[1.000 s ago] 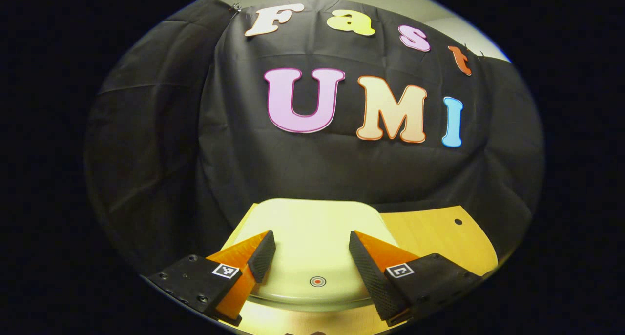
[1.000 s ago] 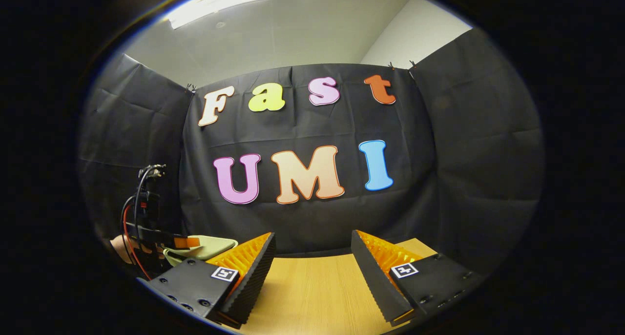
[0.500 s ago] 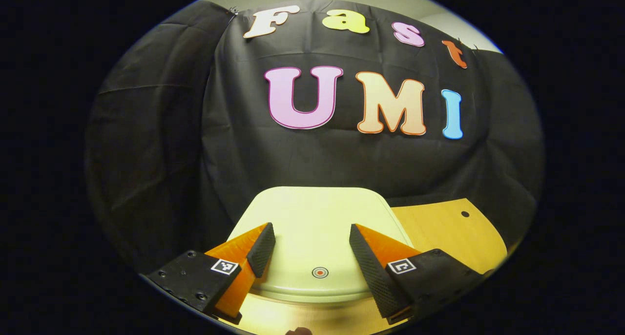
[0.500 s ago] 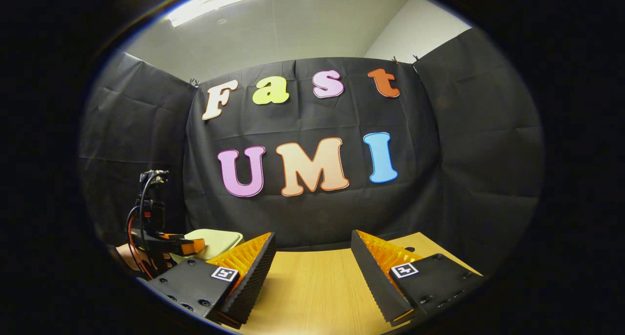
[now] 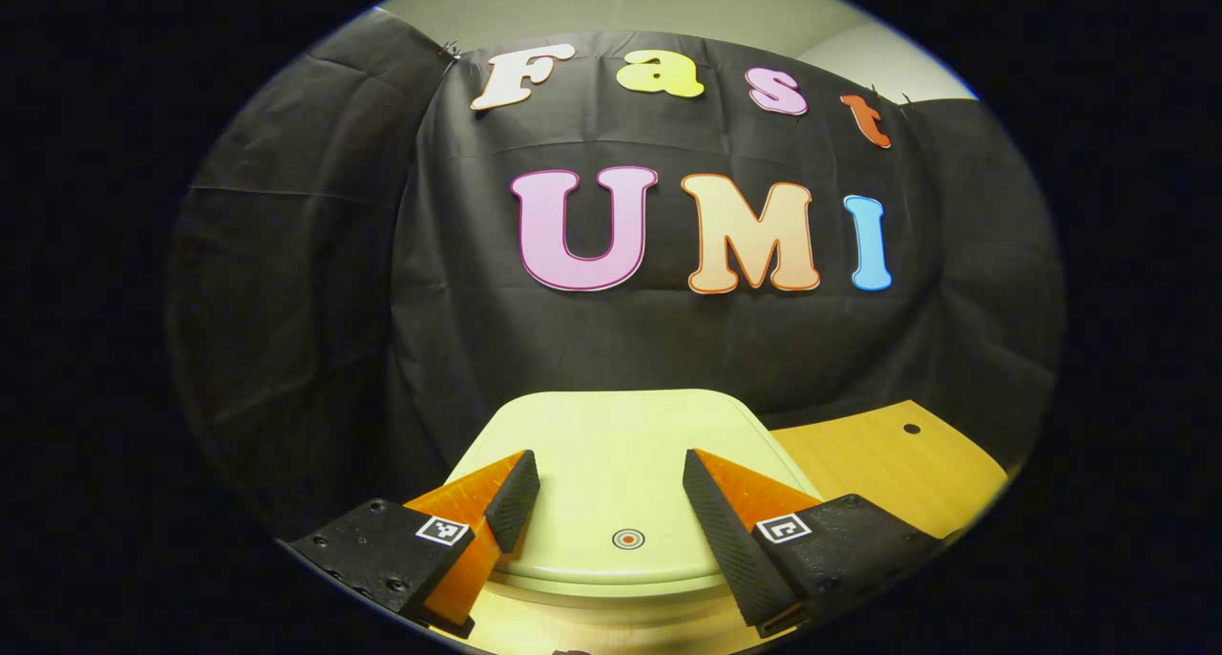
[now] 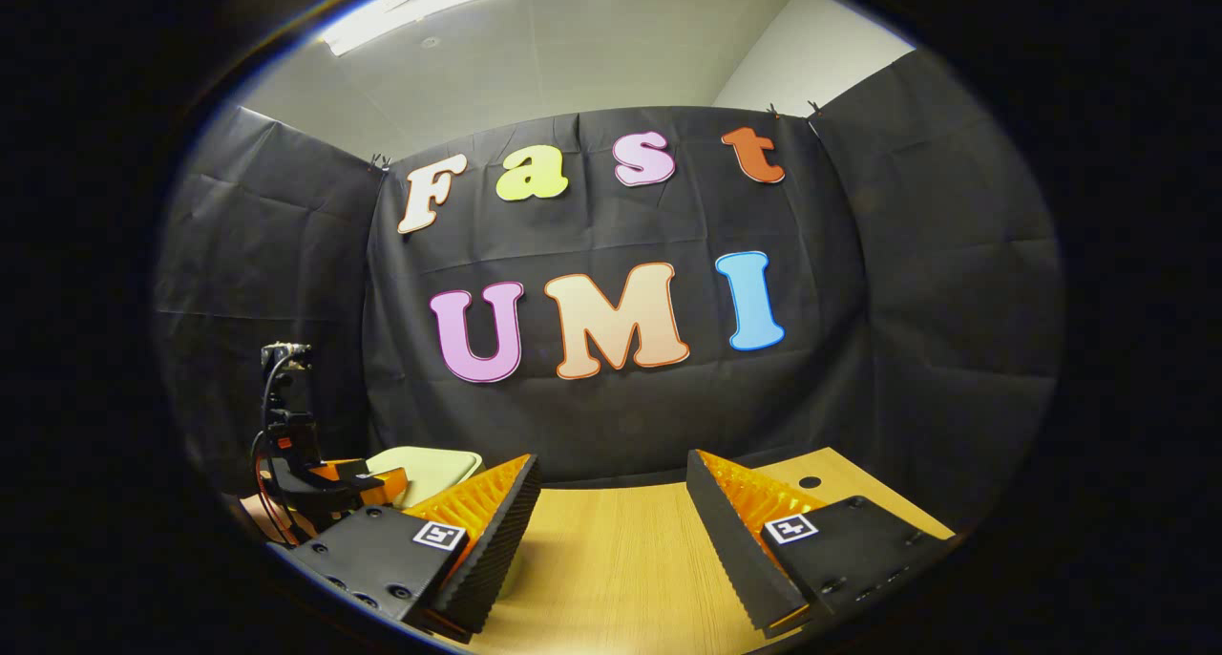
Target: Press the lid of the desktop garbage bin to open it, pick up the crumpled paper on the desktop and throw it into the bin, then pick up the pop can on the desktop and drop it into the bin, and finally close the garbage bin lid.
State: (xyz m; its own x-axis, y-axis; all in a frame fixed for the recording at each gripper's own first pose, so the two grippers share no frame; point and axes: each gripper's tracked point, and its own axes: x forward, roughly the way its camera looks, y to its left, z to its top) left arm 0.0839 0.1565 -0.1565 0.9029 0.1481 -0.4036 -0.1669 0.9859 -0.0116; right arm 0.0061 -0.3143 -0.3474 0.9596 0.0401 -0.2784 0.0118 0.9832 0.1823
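My left gripper [image 5: 611,488] hovers wide open over the bin's shut lid [image 5: 611,445]; my right gripper [image 6: 611,497] hangs open over bare desk.

In the left gripper view I see the pale green lid lying flat and closed below my two spread fingers, nothing held between them; a small red-ringed round mark [image 5: 627,538] sits near the lid's front edge, between the fingertips; the wooden desktop [image 5: 888,464] runs off to the right, with a small dark hole [image 5: 912,429] in it; in the right gripper view my fingers stand apart with nothing between them, above the desktop; off to the left there I catch the other gripper with its cables, just above the bin; I cannot make out the crumpled paper or the pop can.
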